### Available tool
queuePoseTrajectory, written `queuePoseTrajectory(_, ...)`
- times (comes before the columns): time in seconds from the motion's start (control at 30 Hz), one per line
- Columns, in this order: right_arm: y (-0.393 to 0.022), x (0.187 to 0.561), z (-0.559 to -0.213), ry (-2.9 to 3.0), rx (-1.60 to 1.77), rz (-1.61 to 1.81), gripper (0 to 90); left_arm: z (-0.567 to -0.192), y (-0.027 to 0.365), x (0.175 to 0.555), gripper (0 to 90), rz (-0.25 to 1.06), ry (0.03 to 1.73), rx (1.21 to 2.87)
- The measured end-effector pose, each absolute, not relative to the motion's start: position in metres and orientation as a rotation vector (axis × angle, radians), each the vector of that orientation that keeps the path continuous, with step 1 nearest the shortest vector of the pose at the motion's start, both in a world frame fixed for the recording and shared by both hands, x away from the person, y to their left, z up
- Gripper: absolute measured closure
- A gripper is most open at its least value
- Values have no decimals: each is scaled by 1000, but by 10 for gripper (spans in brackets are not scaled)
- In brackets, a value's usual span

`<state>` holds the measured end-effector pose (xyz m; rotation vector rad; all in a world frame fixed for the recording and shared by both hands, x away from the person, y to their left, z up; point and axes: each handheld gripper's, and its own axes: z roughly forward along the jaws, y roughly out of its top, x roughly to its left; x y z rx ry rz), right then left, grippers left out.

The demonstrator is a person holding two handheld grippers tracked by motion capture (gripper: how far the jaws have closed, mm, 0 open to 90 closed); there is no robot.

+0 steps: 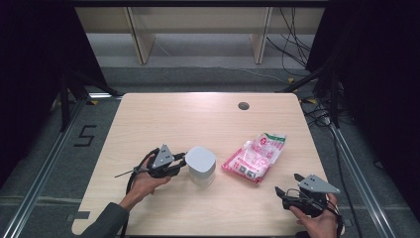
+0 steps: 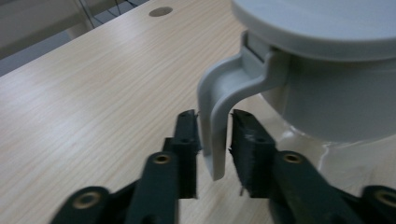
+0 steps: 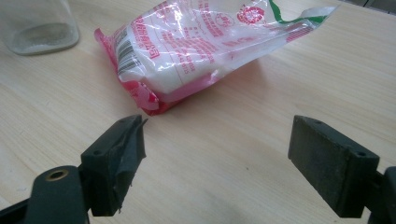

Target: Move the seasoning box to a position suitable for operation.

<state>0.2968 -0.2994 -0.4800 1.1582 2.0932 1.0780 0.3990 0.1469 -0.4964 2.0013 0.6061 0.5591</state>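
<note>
On the wooden table, the left gripper pinches the jar's handle; the right gripper at five o'clock gapes wide. A thin grip could tip the jar.

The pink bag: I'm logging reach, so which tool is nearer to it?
Right. The right tool sits open just below the pink bag; the left tool is across the grey-lidded jar, at its handle.

Pale wooden table, lidded grey container at centre, pink-and-white plastic bag right of centre
</note>
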Motion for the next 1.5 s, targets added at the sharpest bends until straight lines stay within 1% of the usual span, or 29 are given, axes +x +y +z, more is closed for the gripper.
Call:
queuePoseTrajectory(0.03,-299,297,-480,2095,1157,1079,196,-496,147,399,755,556,602,2004)
queuePoseTrajectory(0.1,-297,295,-480,2094,1195,1085,201,-496,148,399,806,536,599,2000)
queuePoseTrajectory(0.13,-299,297,-480,2106,1148,1083,201,-495,147,398,806,546,601,2000)
queuePoseTrajectory(0.4,-299,298,-481,2110,1143,1094,206,-493,150,382,814,519,640,2019)
queuePoseTrajectory(0.47,-299,299,-481,2102,1120,1080,206,-493,151,379,823,493,672,2006)
queuePoseTrajectory(0.63,-299,298,-481,2105,1129,1076,207,-492,152,371,827,489,679,2021)
queuePoseTrajectory(0.8,-298,298,-481,2112,1145,1090,208,-491,150,361,830,471,728,2008)
queuePoseTrajectory(0.97,-298,298,-481,2113,1135,1081,208,-493,149,355,829,487,704,2029)
queuePoseTrajectory(1.13,-296,296,-481,2110,1177,1082,208,-493,147,348,830,487,720,2027)
queuePoseTrajectory(1.23,-296,296,-481,2117,1183,1074,209,-492,147,345,831,455,726,2045)
queuePoseTrajectory(1.27,-296,296,-481,2111,1175,1079,210,-493,145,344,826,443,749,2026)
queuePoseTrajectory(1.33,-297,297,-481,2124,1162,1081,210,-493,145,342,811,445,747,2040)
queuePoseTrajectory(1.5,-296,298,-481,2128,1135,1080,212,-492,143,340,815,424,758,2033)
